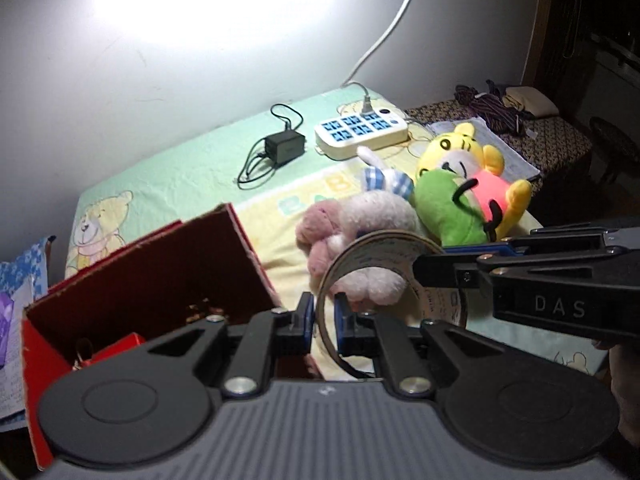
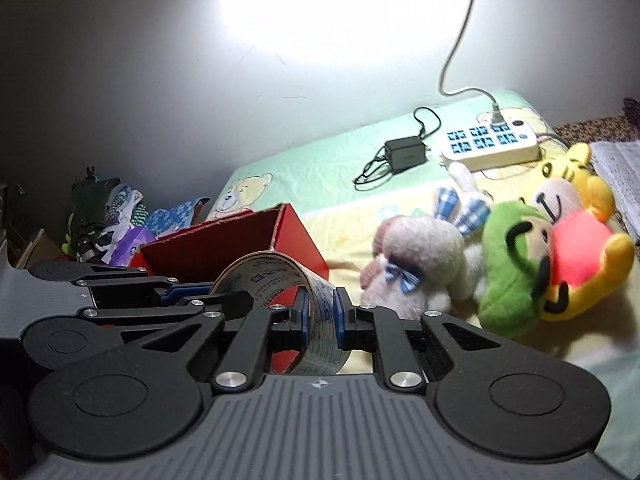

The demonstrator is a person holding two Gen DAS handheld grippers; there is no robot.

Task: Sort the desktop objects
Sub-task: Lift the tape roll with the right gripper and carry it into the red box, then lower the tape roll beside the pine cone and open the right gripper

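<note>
Pinching one tape roll [image 1: 394, 276] from both sides, I held my left gripper [image 1: 323, 326] closed on the ring's near wall and my right gripper [image 2: 322, 318] closed on the printed band. The roll hung just above the surface [image 1: 180, 176], beside the open red box [image 1: 160, 276], with the pink plush [image 1: 360, 236] right behind it. Farther back lay the green plush [image 2: 508, 280], yellow plush [image 2: 580, 240], adapter [image 1: 285, 147] and power strip [image 1: 362, 130].
</note>
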